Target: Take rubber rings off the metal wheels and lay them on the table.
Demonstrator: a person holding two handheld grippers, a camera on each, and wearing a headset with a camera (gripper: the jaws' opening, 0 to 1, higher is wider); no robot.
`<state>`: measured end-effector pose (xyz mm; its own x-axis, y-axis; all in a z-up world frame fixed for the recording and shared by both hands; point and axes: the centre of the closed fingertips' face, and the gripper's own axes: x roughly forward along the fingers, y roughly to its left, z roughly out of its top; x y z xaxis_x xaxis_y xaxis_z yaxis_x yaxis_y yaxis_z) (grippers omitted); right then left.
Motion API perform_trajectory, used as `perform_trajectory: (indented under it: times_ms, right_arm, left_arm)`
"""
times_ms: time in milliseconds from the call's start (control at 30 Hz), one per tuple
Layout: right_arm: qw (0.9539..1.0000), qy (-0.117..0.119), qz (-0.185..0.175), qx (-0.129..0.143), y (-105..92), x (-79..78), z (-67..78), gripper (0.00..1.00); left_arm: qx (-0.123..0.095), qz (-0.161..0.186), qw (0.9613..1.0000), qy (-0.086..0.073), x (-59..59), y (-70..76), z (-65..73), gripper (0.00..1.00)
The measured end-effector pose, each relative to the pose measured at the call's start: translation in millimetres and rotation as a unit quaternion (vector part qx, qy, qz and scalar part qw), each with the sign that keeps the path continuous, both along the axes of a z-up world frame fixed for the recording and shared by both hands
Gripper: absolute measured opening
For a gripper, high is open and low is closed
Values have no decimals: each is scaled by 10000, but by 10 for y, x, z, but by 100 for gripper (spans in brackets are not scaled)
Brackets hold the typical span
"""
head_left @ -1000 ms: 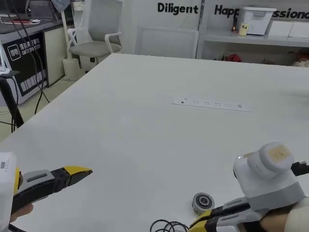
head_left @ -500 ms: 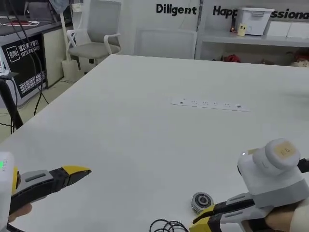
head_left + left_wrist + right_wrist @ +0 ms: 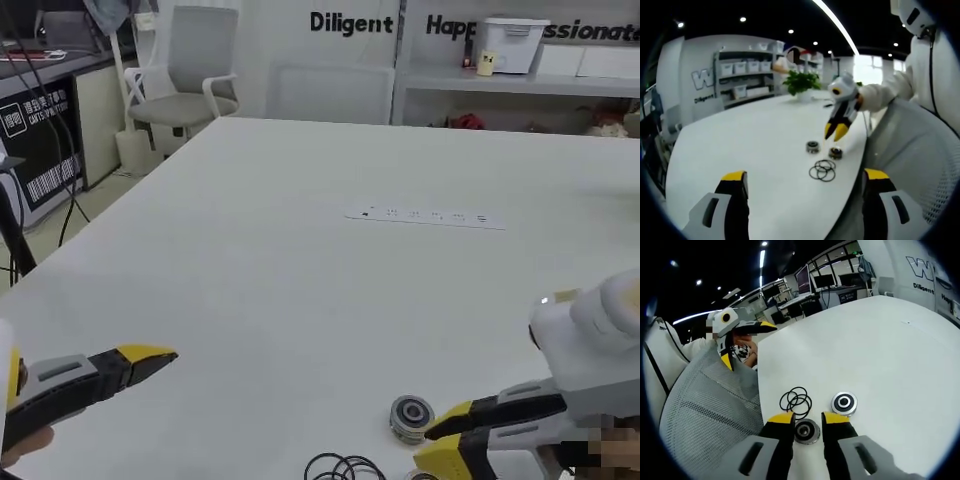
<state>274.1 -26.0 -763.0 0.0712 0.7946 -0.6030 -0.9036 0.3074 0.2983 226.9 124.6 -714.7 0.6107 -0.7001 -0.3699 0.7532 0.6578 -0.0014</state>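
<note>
Two metal wheels lie near the front edge of the white table (image 3: 300,250). A silver wheel (image 3: 410,416) (image 3: 844,402) (image 3: 813,146) sits just left of my right gripper (image 3: 446,440). A darker-rimmed wheel (image 3: 806,431) (image 3: 835,152) lies right under that gripper (image 3: 809,420), between its narrowly parted fingertips; in the left gripper view the gripper (image 3: 835,132) hangs slightly above it. Several loose black rubber rings (image 3: 345,468) (image 3: 796,400) (image 3: 823,170) lie in a heap beside the wheels. My left gripper (image 3: 150,358) (image 3: 805,176) is held off to the left, jaws wide apart and empty.
A white power strip (image 3: 425,216) lies at the table's middle. An office chair (image 3: 195,75) and shelves with a storage box (image 3: 512,44) stand beyond the far edge. A grey mesh chair back (image 3: 705,405) is close to the table's front edge.
My right gripper has drawn a little to the right, and both of its yellow tips now show beside the silver wheel. The left gripper has barely moved. The head camera shifted slightly.
</note>
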Motion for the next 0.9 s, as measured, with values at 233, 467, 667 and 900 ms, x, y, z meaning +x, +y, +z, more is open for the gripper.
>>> perform_trajectory:
  times_ms: [233, 467, 667, 900]
  right_arm:
    - [9994, -230, -227, 117, -199, 40, 156, 23]
    - [9974, -506, -453, 225, -395, 20, 294, 30]
    - [9954, -606, -656, 350, -521, -19, 337, 38]
    - [9921, -735, -853, 545, -622, -53, 371, 48]
  left_arm:
    - [-10, 1, 10000, -9, -19, -6, 33, 97]
    - [-16, 67, 10000, -24, -19, 24, 51, 98]
    - [-41, 129, 9999, -31, -15, 55, 71, 98]
    - [-55, 202, 9998, -15, -6, 107, 43, 99]
